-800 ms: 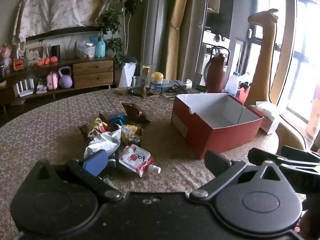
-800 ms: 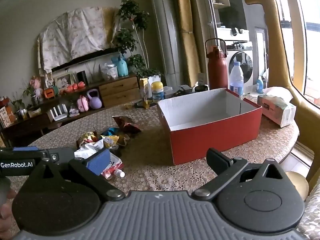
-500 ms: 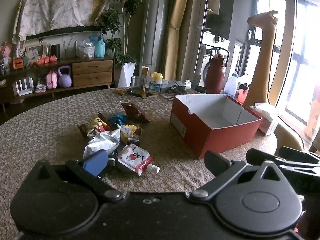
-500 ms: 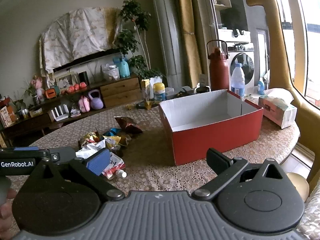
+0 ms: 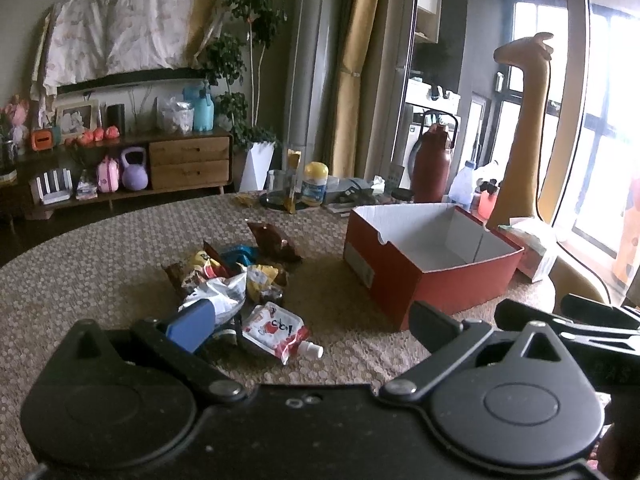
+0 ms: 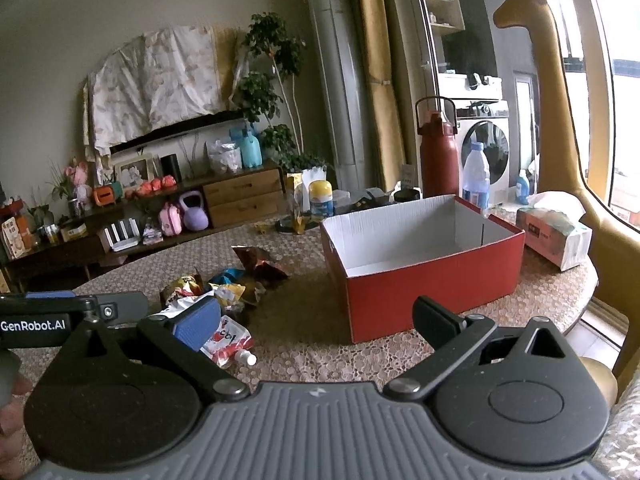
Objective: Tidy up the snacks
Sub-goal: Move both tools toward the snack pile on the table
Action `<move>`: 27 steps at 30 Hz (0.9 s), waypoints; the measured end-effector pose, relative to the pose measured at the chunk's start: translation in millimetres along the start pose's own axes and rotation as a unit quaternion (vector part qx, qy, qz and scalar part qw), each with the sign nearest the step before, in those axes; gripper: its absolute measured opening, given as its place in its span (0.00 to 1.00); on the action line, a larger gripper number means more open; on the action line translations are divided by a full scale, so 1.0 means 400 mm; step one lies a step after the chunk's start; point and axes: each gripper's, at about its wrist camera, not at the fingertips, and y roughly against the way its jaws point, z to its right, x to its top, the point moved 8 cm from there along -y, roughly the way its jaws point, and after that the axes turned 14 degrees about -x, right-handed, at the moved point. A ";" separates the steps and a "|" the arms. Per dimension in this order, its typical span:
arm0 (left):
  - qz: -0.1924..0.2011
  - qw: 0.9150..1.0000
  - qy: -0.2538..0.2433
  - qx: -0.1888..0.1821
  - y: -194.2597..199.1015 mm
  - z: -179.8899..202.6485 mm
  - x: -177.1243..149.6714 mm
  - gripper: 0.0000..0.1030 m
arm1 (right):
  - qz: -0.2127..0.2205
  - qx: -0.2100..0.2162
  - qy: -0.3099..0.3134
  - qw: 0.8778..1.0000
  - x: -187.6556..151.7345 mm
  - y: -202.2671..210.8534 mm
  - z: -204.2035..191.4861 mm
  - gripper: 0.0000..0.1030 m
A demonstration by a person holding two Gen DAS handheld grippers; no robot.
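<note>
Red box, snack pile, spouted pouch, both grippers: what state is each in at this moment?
red box: open, no lid, nothing visible inside.
snack pile: loose heap on the table, left of the box, none boxed.
spouted pouch: lying flat, cap on, nearest edge of the pile.
left gripper: open, holding nothing.
right gripper: open, holding nothing.

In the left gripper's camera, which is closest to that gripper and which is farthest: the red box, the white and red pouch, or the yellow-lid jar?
Counting from the left gripper:
1. White and red pouch, lying just ahead, between the open fingers.
2. Red box, farther ahead on the right, open and empty.
3. Yellow-lid jar, at the table's far edge, middle.
</note>
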 end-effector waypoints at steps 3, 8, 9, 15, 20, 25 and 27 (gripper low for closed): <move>0.003 1.000 -0.009 0.005 0.006 0.002 -0.001 1.00 | 0.000 0.000 0.000 1.000 0.000 0.001 -0.001 1.00; 0.028 0.999 -0.026 0.009 0.016 0.004 0.007 1.00 | 0.004 0.001 0.000 1.000 0.003 0.005 -0.003 1.00; 0.031 0.999 -0.027 0.009 0.017 0.004 0.009 1.00 | 0.004 0.001 -0.001 1.000 0.003 0.005 -0.003 1.00; 0.030 0.998 -0.048 0.019 0.020 0.005 0.011 1.00 | 0.002 0.003 0.000 1.000 -0.001 0.008 -0.004 1.00; 0.022 0.999 -0.032 0.017 0.015 -0.007 0.010 1.00 | -0.007 0.011 0.012 1.000 -0.004 -0.010 -0.020 1.00; 0.024 1.000 -0.008 0.011 -0.009 -0.042 0.018 1.00 | -0.016 0.028 0.033 0.999 -0.002 -0.057 -0.051 1.00; 0.032 0.999 0.008 0.008 -0.025 -0.069 0.022 1.00 | -0.028 0.041 0.040 0.998 -0.002 -0.090 -0.063 1.00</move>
